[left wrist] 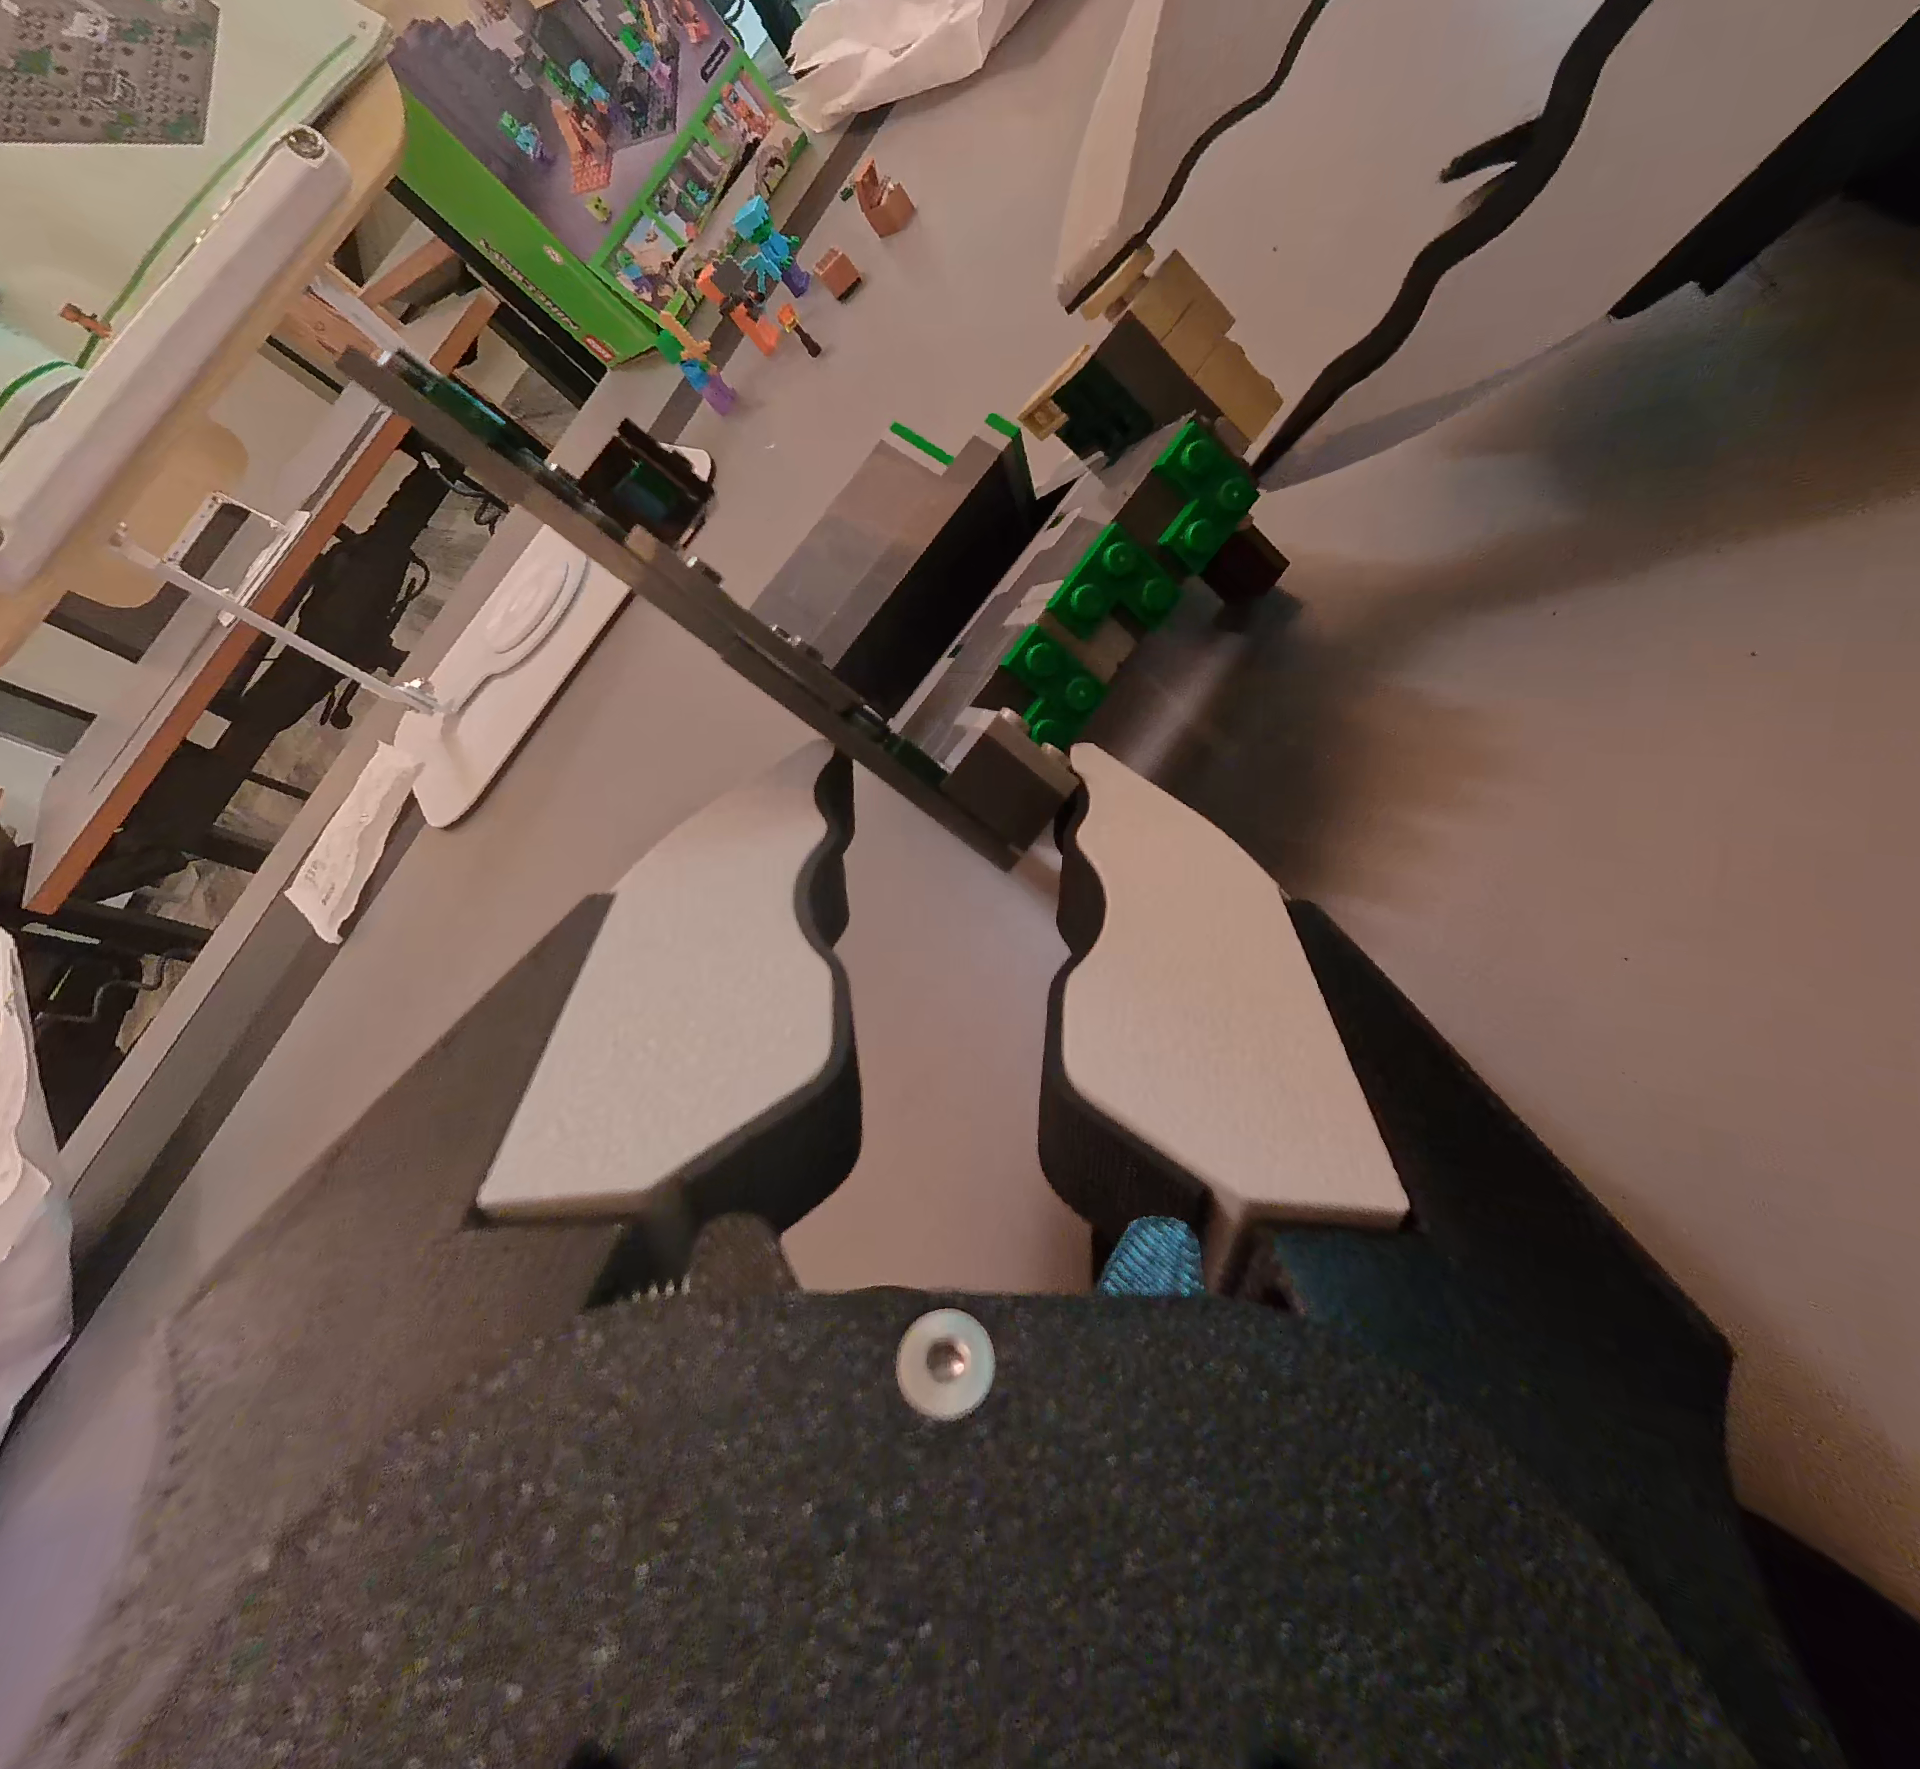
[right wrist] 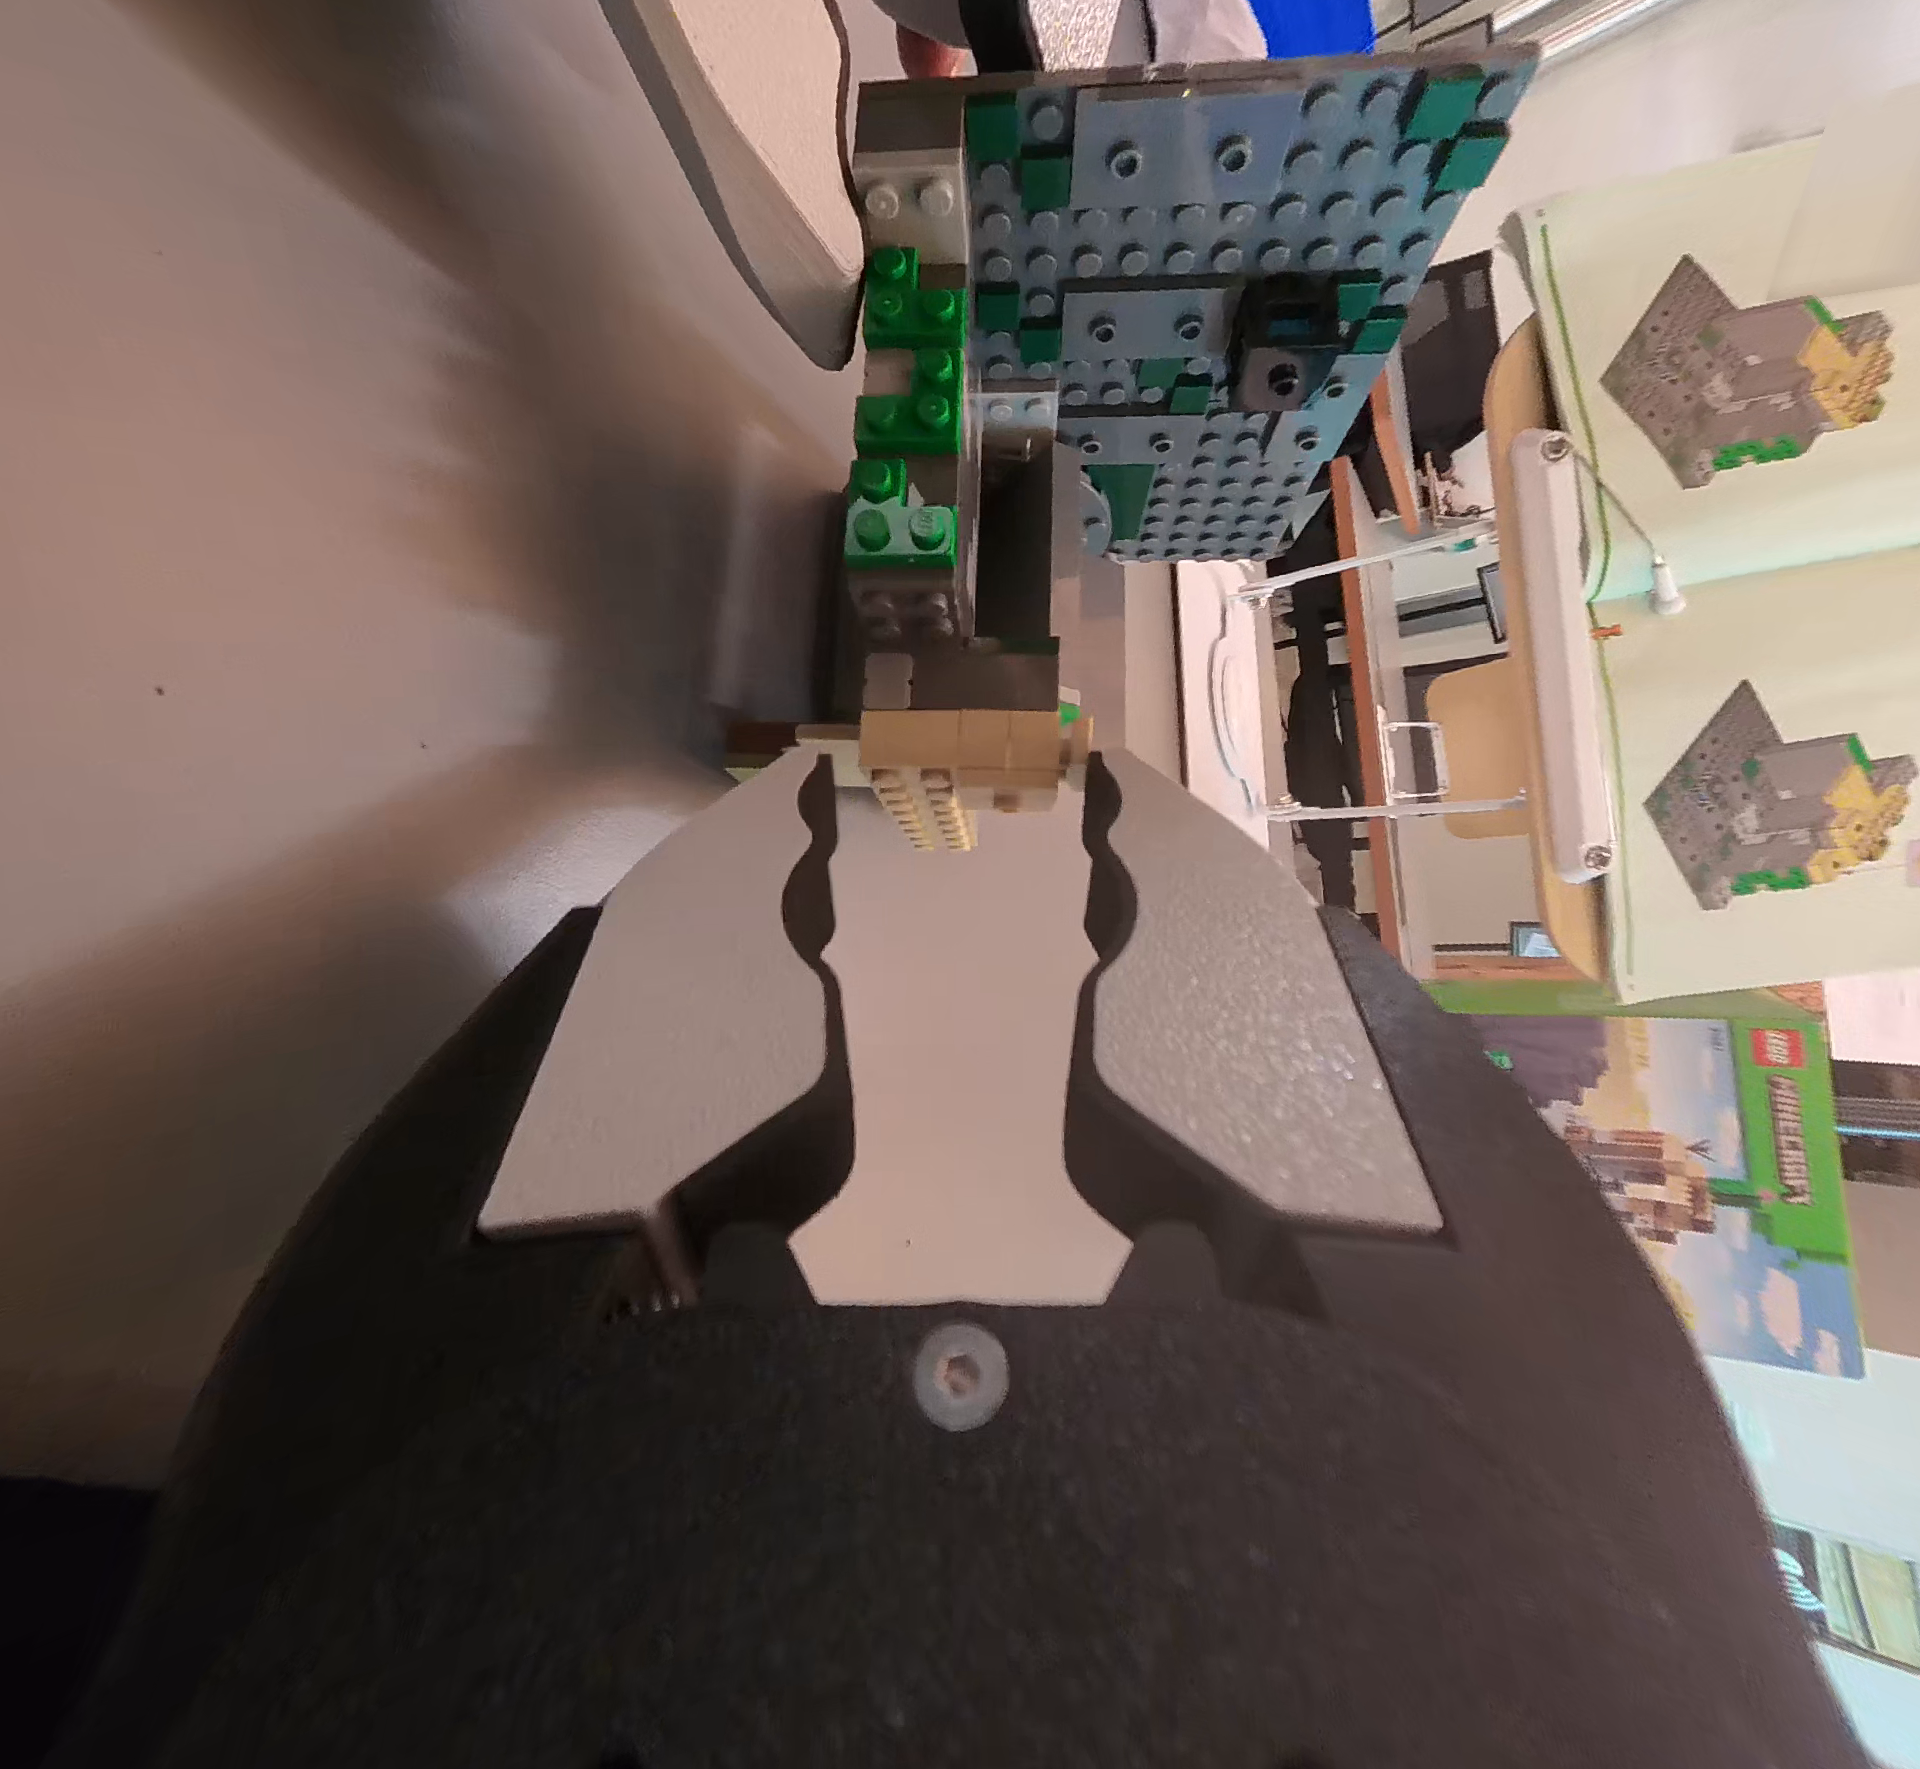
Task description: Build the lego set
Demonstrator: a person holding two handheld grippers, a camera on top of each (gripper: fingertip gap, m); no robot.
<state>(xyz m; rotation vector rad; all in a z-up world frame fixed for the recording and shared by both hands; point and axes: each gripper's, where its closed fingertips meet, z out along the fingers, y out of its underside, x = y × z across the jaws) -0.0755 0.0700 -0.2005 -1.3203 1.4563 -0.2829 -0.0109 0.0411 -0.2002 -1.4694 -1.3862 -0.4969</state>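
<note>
Left claw (left wrist: 951, 789) pinches the dark grey corner of the studded grey-and-green brick build (left wrist: 1117, 576), frame centre. Right claw (right wrist: 961, 774) clamps its tan brick end (right wrist: 971, 748) above the grey surface (right wrist: 260, 472).

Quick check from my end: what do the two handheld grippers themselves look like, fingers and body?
Both match. The left gripper and right gripper each have two flat pale grey fingers with wavy black inner edges, set on a speckled black body with one silver screw at its centre. The left one shows a blue patch near a finger's base. No cables or sleeves show.
</note>
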